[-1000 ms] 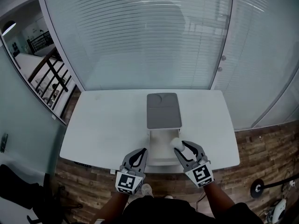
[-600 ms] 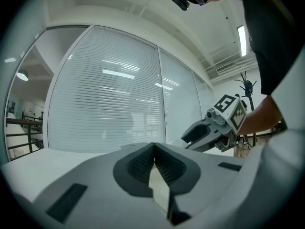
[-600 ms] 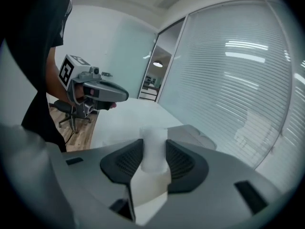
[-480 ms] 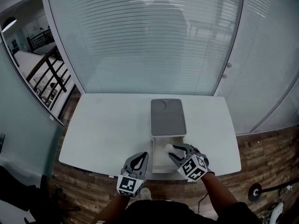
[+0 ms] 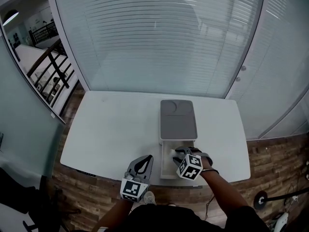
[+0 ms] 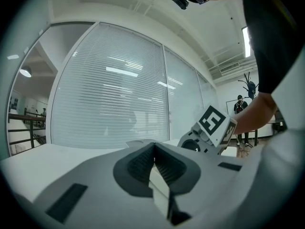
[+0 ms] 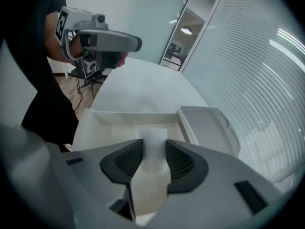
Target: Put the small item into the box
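Observation:
A white open box (image 5: 166, 170) sits near the table's front edge, its grey lid (image 5: 177, 120) folded back away from me. My right gripper (image 5: 178, 153) hangs over the box, turned to the left. In the right gripper view it is shut on a small white item (image 7: 154, 148), with the box's hollow (image 7: 125, 127) straight below and the lid (image 7: 209, 124) to the right. My left gripper (image 5: 145, 158) hovers left of the box near the table edge, with its jaws (image 6: 154, 152) shut on nothing.
The white table (image 5: 111, 129) stands against a glass wall with blinds (image 5: 154, 37). Wooden floor (image 5: 270, 149) lies to the right and in front. A person's arm and dark sleeve (image 5: 227, 199) reach in from below.
My right gripper has moved left and lower over the open box, turning its marker cube toward me, with the small item still held. The left gripper has stayed in place.

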`<state>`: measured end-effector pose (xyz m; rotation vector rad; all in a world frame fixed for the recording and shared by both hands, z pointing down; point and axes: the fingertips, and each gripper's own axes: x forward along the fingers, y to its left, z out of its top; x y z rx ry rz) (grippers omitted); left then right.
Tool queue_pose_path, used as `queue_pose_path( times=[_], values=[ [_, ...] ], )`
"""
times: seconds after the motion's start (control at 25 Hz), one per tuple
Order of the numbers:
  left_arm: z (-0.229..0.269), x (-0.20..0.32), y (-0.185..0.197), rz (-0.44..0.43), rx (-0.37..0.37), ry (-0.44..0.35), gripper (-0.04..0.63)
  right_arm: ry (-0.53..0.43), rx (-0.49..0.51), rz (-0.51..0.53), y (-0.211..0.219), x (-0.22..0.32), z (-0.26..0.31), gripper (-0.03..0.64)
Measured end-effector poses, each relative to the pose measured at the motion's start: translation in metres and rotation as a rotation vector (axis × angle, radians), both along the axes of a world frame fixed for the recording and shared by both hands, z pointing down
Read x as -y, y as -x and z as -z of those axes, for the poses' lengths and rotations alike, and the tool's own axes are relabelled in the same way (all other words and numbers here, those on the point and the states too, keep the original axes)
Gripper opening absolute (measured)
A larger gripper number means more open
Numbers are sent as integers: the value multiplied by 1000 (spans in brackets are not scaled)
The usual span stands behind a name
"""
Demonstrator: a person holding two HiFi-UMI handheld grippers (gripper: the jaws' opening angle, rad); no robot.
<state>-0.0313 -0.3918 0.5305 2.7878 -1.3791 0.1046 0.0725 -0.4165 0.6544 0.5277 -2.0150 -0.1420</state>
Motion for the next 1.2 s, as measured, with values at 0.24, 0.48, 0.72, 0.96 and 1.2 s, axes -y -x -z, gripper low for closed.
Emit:
queue_pose_path(
  times=[0.24, 0.48, 0.72, 0.96, 1.2],
  values=[
    [2, 5, 6, 8, -17, -5, 14, 44, -76, 14, 1, 6, -17, 160],
    [-4, 6, 13, 18, -20, 11, 14, 74, -111, 26, 3, 4, -31, 161],
    [-7, 5, 15, 26, -20, 16, 14, 80, -113, 34, 4, 6, -33, 164],
    [-7, 5, 16, 29, -16, 24, 12, 69, -103, 51, 5, 5, -32, 206],
    [2, 5, 13, 28, -23, -9, 14, 62, -38, 39, 0, 0, -17, 245]
  ],
)
